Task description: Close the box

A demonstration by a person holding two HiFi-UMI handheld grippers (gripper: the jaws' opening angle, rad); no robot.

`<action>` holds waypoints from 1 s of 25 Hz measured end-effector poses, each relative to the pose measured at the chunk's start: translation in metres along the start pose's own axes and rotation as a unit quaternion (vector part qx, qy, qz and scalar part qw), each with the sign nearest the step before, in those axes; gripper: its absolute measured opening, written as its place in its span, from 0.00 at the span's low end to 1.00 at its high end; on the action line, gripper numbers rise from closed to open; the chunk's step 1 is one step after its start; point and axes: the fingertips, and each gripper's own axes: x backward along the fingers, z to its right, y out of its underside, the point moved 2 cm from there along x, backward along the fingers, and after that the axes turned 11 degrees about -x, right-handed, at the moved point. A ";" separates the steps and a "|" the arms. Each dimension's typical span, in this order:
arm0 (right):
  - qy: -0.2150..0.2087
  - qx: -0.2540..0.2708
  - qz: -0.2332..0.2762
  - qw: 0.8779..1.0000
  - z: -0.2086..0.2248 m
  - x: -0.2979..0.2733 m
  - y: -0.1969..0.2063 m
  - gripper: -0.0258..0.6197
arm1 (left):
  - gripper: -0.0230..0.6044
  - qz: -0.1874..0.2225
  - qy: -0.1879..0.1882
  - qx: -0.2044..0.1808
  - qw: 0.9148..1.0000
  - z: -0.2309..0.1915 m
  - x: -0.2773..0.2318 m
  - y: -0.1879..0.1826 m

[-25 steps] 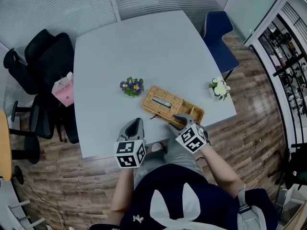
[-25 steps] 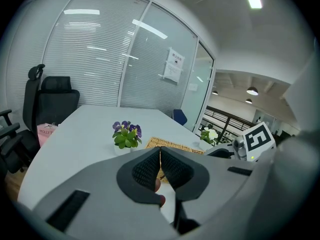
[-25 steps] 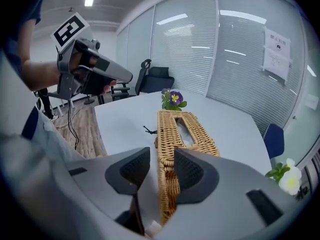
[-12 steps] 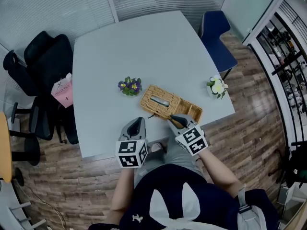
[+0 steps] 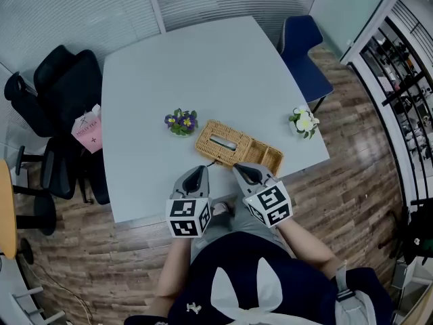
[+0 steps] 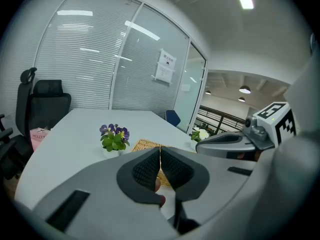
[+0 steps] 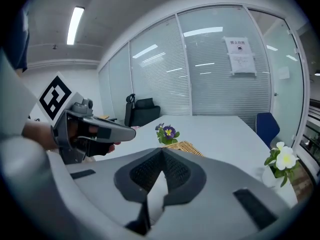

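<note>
Wicker box (image 5: 237, 151) lies on grey table (image 5: 203, 59), toward near edge; purple flowers (image 5: 180, 122) at its 10 o'clock. Left gripper (image 5: 197, 172) hovers at box's 7 o'clock, right gripper (image 5: 242, 170) at 6 o'clock. Both jaws clenched on nothing, right just closed.

you can just read "holly" on the pink bag (image 6: 38, 134) at your ten o'clock; the wall notice (image 7: 241, 49) at twelve o'clock is too small to read.

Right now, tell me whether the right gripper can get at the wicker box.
Probably yes: the right gripper hovers just short of the wicker box, nothing between them, jaws together and empty.
</note>
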 end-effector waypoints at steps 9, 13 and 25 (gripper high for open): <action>-0.004 0.000 0.004 1.000 -0.007 0.006 -0.006 0.04 | 0.08 0.006 0.006 -0.003 1.000 0.009 -0.001 -0.004; -0.004 -0.001 0.005 1.000 -0.007 0.008 -0.006 0.04 | 0.07 0.008 0.008 -0.005 1.000 0.011 -0.001 -0.006; -0.006 -0.002 0.002 1.000 -0.006 0.009 -0.007 0.04 | 0.07 0.010 0.010 -0.007 1.000 0.013 -0.004 -0.008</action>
